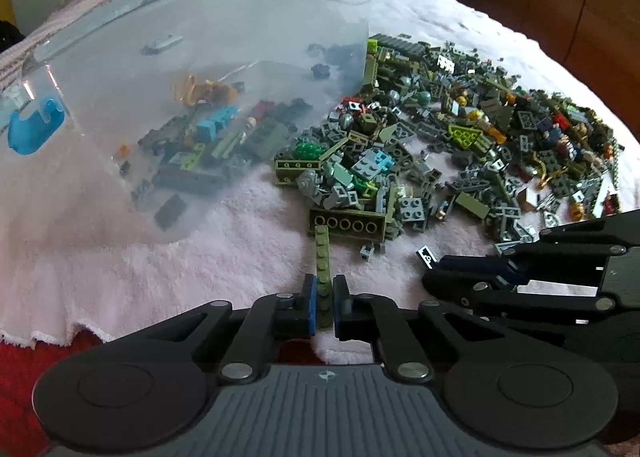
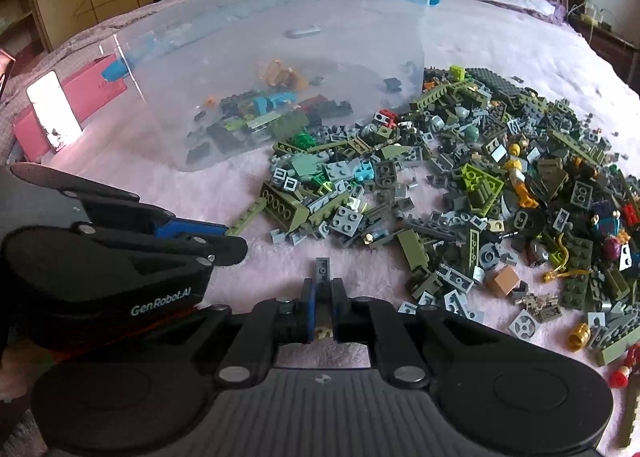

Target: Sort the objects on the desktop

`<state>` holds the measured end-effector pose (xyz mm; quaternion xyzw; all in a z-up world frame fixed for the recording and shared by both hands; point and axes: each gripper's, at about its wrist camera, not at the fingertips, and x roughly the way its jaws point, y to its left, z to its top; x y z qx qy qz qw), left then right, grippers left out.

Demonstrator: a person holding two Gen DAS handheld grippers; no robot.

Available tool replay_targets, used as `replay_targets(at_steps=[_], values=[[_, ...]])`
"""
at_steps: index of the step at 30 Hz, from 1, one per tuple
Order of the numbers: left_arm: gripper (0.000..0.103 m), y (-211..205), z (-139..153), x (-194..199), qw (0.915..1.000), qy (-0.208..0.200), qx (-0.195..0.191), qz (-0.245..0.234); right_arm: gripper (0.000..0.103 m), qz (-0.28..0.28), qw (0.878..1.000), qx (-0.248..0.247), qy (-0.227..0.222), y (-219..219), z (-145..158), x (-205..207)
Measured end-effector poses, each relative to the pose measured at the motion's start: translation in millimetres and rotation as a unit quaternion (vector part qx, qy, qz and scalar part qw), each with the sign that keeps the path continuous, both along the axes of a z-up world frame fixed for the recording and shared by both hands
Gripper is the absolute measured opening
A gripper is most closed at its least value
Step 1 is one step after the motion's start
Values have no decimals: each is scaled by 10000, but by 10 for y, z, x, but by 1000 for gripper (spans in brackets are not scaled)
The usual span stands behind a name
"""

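On the bed, near edge: two hand-held grippers side by side over a pink fleece blanket (image 1: 160, 257), both pointing toward the brick heap.
Left gripper (image 1: 324, 307): jaws clenched on a long olive stud plate (image 1: 322, 257); the plate juts forward from between the pads, its far end reaching the big olive brick (image 1: 347, 222) at the heap's near edge. Held by one end, probably so the rest stays free to clear the bin rim.
Right gripper (image 2: 321, 311): jaws clenched on a small grey plate (image 2: 321, 270), pinched upright, with a tan scrap showing low between the pads; what that scrap is cannot be told.
Loose bricks (image 2: 480, 185): a wide spread of mostly olive and grey pieces, with lime, blue, red and gold bits, covering the blanket's right half.
Clear plastic bin (image 1: 200, 57): toward the blanket's left side, touching the heap's left edge; its translucent wall shows a smaller batch of bricks (image 2: 264, 113) inside, olive, blue and orange among them.
Placement logic: bin just beside the heap keeps each carry short.
Stage, as judged: each gripper carries one piece, well short of the bin; most pieces lie outside it.
Beyond the bin: a phone (image 2: 54, 111) propped against a red box (image 2: 92, 93).
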<state>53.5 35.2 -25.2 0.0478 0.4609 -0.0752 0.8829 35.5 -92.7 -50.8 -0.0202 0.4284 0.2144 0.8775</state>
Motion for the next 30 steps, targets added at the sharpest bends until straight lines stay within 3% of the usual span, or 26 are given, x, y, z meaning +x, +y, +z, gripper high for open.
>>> replay_targets(at_steps=[8,19,23,27,30], values=[[11,78,-48,-16,9998,72,-146,103,8,-104,9999,22,70,-57,-1,-6],[18,46,-66,-1,9999,21,-40,140,8,-64,9999,110,71,-150,-29,18],[24,23,-68,25,9999,40,18,120,18,-32,9997,181,130,-241,-4,55],[40,5,-69,51,9998,63,48,165,20,-41,9998,150,140,-218,-5,62],[38,-17,-66,52,9999,65,83,66,18,26,9999,28,109,-170,-18,71]])
